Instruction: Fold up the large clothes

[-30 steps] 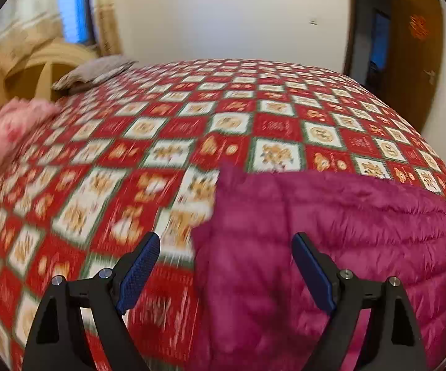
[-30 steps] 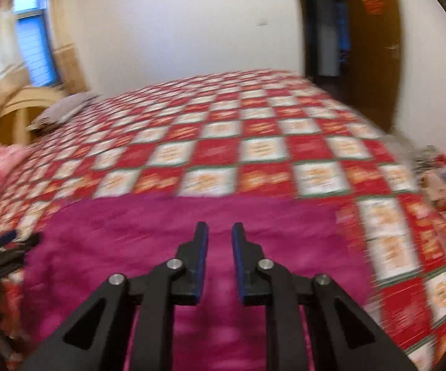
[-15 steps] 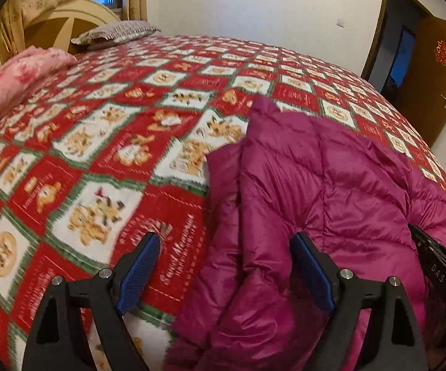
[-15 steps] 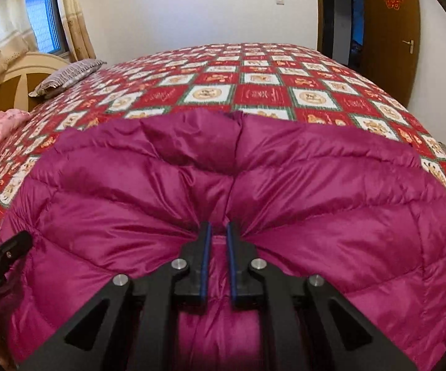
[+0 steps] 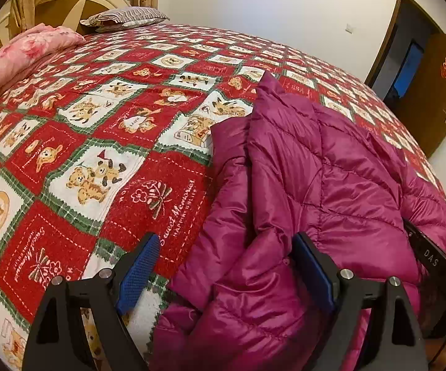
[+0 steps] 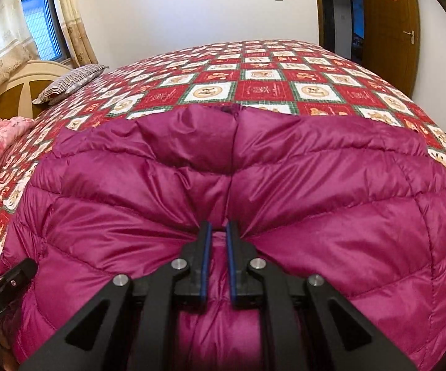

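Note:
A magenta quilted down jacket (image 6: pixel 284 170) lies spread on the near part of a bed with a red patchwork bear quilt (image 6: pixel 263 86). My right gripper (image 6: pixel 219 232) is shut on a pinched fold of the jacket near its front edge, and the fabric gathers into creases around the blue pads. In the left wrist view the jacket (image 5: pixel 331 170) fills the right half, its left edge bunched. My left gripper (image 5: pixel 226 247) stands open over that bunched edge, which lies between the wide jaws with no pad pressing it. The right gripper's body (image 5: pixel 433 256) shows at the right edge.
A pink floral folded blanket (image 5: pixel 28 52) and a striped pillow (image 5: pixel 127 18) lie by the cream headboard (image 5: pixel 68 0) at the far left. A brown door (image 6: pixel 389 21) and a dark doorway stand beyond the bed on the right. The quilt (image 5: pixel 83 139) left of the jacket is bare.
Both grippers have come down toward the bed. The right jaws have closed tight on a fold of the jacket, which now bunches around them. The left gripper stays open.

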The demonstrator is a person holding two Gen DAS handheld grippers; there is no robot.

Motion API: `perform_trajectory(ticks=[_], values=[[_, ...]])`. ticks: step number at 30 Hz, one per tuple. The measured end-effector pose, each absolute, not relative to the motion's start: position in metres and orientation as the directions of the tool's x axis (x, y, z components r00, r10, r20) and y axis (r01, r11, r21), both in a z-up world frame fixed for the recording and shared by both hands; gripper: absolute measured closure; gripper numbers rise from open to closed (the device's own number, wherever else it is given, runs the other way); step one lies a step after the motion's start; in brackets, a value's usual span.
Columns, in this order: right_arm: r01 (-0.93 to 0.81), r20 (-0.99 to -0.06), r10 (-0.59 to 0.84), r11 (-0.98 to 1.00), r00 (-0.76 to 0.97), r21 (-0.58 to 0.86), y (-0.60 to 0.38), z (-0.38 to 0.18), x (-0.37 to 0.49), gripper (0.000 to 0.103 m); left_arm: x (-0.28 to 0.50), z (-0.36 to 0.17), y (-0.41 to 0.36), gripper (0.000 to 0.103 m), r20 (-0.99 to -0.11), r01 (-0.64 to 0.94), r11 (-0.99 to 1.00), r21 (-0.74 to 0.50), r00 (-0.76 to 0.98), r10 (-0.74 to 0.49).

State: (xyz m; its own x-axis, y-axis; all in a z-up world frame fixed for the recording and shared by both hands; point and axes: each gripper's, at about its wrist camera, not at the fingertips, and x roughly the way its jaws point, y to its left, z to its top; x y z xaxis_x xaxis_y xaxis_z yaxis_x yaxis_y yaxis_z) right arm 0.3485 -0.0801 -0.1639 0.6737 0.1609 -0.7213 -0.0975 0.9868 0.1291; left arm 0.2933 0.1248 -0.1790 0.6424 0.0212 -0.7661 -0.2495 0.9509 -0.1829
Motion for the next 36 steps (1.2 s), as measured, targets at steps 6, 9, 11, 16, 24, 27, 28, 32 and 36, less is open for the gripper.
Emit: perform_trajectory(ticks=[6, 9, 11, 16, 24, 27, 28, 32, 36], values=[[-0.098, -0.72, 0.159, 0.987, 0.676, 0.126, -0.081, -0.163, 0.349, 0.092, 0.294, -0.18, 0.121, 0.015, -0.78, -0.26, 0.954, -0.15, 0.624, 0.047], [-0.105, -0.721, 0.166, 0.986, 0.673, 0.129, -0.081, -0.163, 0.35, 0.092, 0.289, -0.181, 0.122, 0.015, -0.778, -0.277, 0.943, -0.183, 0.627, 0.033], [-0.105, -0.721, 0.164, 0.986, 0.673, 0.127, -0.082, -0.163, 0.35, 0.092, 0.287, -0.183, 0.122, 0.015, -0.775, -0.293, 0.931, -0.219, 0.632, 0.016], [-0.105, -0.72, 0.17, 0.985, 0.673, 0.134, -0.081, -0.163, 0.35, 0.092, 0.28, -0.176, 0.125, 0.014, -0.726, -0.26, 0.855, -0.449, 0.664, -0.179], [-0.104, -0.719, 0.183, 0.983, 0.671, 0.153, -0.083, -0.164, 0.35, 0.092, 0.282, -0.177, 0.111, 0.022, -0.688, -0.246, 0.856, -0.455, 0.707, -0.162], [-0.104, -0.717, 0.192, 0.981, 0.67, 0.165, -0.085, -0.165, 0.351, 0.092, 0.28, -0.173, 0.116, 0.076, -0.629, -0.205, 0.811, -0.548, 0.74, -0.238], [-0.105, -0.717, 0.195, 0.98, 0.669, 0.168, -0.085, -0.165, 0.351, 0.092, 0.281, -0.17, 0.115, 0.08, -0.624, -0.197, 0.813, -0.547, 0.744, -0.239], [-0.105, -0.715, 0.206, 0.977, 0.668, 0.183, -0.087, -0.166, 0.351, 0.092, 0.281, -0.145, 0.1, 0.086, -0.589, -0.124, 0.862, -0.491, 0.776, -0.224], [-0.106, -0.711, 0.236, 0.969, 0.662, 0.223, -0.093, -0.167, 0.352, 0.092, 0.284, -0.118, 0.082, 0.087, -0.55, -0.043, 0.893, -0.449, 0.801, -0.238]])
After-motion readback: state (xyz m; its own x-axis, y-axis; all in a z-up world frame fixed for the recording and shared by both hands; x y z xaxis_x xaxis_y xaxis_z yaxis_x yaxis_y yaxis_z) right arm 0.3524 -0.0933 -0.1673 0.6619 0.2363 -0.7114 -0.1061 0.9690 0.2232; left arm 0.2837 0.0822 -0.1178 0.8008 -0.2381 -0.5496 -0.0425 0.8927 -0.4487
